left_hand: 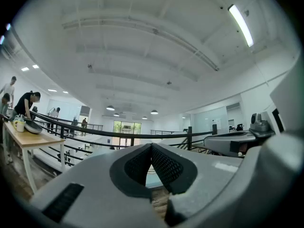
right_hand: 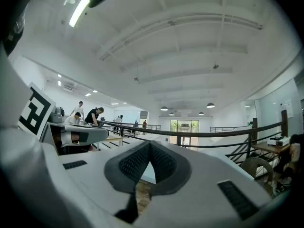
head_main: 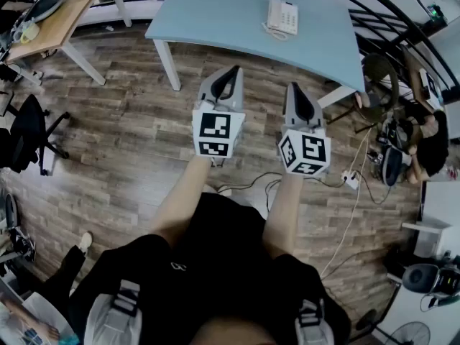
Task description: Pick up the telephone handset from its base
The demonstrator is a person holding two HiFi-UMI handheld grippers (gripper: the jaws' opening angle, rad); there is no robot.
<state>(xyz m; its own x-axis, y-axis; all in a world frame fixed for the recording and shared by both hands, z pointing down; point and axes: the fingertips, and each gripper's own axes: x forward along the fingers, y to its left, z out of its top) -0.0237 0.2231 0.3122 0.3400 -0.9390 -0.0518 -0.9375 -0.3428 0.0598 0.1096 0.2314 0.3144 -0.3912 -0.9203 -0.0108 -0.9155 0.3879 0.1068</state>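
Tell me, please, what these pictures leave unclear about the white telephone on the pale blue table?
Head view: the white telephone is too small to tell its parts apart.
Left gripper view: the shut left gripper hides the telephone.
Right gripper view: the shut right gripper hides it likewise.

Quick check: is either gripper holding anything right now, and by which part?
Nothing is held. The left gripper and the right gripper are both shut and empty; the telephone sits untouched on the table ahead.

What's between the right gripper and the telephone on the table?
In the head view, only a strip of wood floor and bare blue tabletop separate the right gripper from the telephone.
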